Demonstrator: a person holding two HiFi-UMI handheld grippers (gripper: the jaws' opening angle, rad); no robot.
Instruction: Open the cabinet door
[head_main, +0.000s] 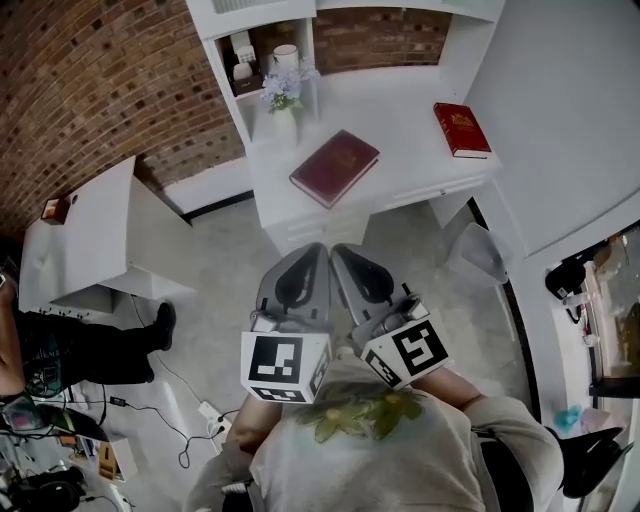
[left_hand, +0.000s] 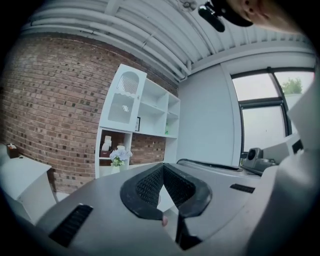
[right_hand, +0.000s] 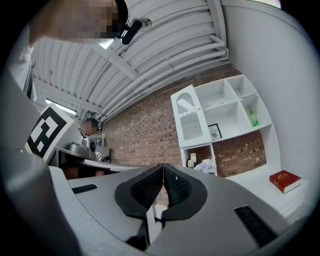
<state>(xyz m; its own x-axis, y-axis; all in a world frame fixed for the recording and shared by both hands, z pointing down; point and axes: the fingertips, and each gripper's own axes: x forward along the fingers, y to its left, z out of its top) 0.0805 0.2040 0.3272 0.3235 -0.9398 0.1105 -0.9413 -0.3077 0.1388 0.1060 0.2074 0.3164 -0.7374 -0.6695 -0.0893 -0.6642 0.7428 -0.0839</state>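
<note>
The white cabinet door (left_hand: 122, 97) with an arched glass pane is shut, at the top left of a white shelf unit against the brick wall; it also shows in the right gripper view as the cabinet door (right_hand: 187, 120). Both grippers are held close to the person's chest, well short of the shelf unit and side by side. My left gripper (head_main: 317, 248) is shut with nothing between its pads; its tips meet at the left gripper (left_hand: 163, 165). The jaws of my right gripper (head_main: 337, 249) are also pressed together and empty, seen at the right gripper (right_hand: 163, 165).
A white desk (head_main: 400, 110) under the shelves carries a dark red book (head_main: 335, 167), a red book (head_main: 461, 129) and a vase of flowers (head_main: 283, 95). A white side table (head_main: 80, 240) and a person (head_main: 60, 350) are at the left. Cables (head_main: 190, 420) lie on the floor.
</note>
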